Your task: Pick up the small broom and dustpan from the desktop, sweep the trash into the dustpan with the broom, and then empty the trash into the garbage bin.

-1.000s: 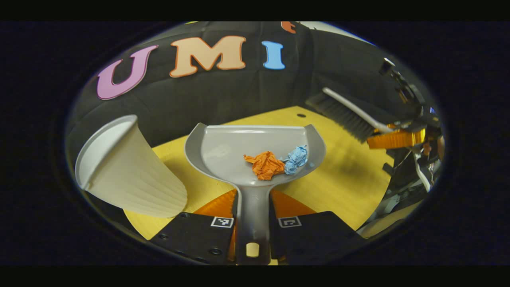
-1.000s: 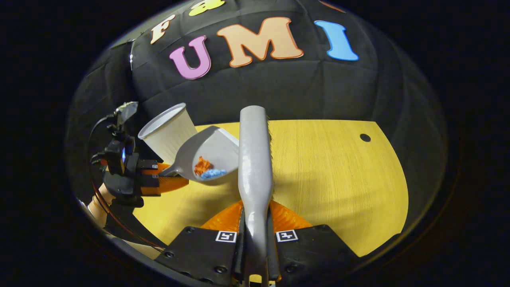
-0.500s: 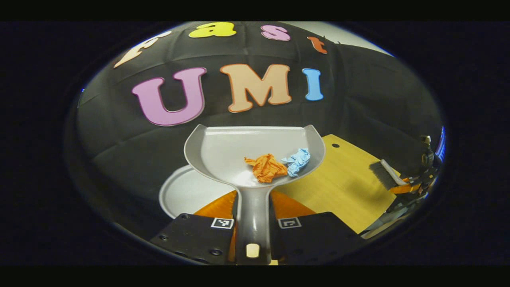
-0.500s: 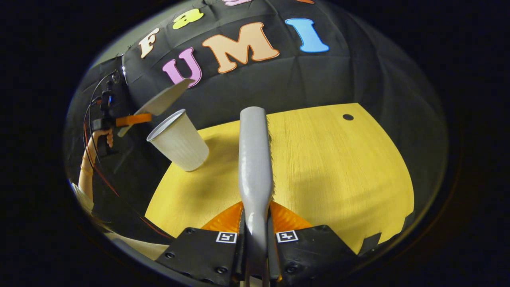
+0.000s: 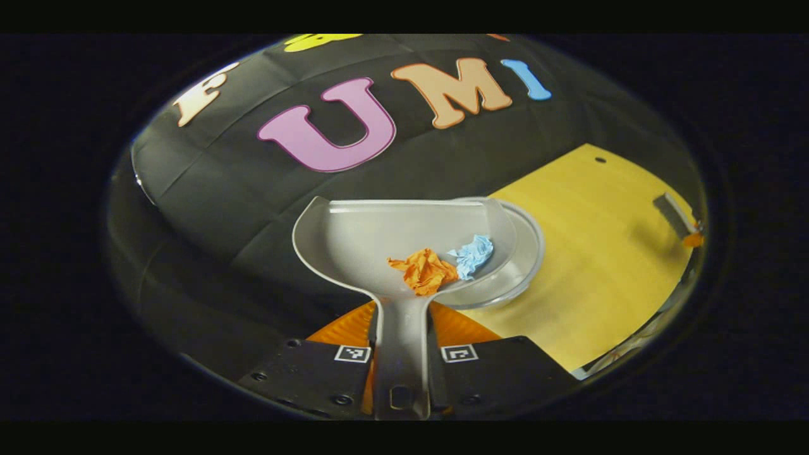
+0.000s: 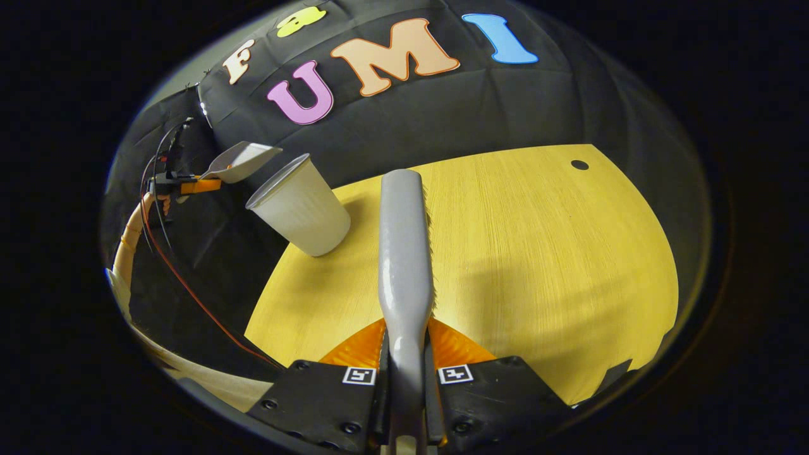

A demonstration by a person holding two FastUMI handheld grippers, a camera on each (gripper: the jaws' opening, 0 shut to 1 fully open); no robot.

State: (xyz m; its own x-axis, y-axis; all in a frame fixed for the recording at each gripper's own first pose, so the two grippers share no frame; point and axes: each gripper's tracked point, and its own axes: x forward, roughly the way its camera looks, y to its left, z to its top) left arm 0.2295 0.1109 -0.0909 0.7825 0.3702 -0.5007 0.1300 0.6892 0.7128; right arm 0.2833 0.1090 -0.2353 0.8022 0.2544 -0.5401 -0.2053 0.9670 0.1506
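Yellow wooden desk (image 6: 537, 253) has the white ribbed bin (image 6: 302, 207) near its far-left corner, the left gripper (image 5: 402, 354) clamps the grey plastic dustpan (image 5: 379, 240) above it, orange paper wad (image 5: 425, 270) and blue wad (image 5: 473, 253) inside, right gripper (image 6: 407, 376) grips the grey-handled small broom (image 6: 404, 253).

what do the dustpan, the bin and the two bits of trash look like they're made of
Dustpan: likely moulded plastic, grey, smooth with a soft sheen along its rim. Garbage bin: a white ribbed cup shape, plastic or paper, hard to say which. Orange scrap and blue scrap: crumpled paper by their sharp creases, matte.
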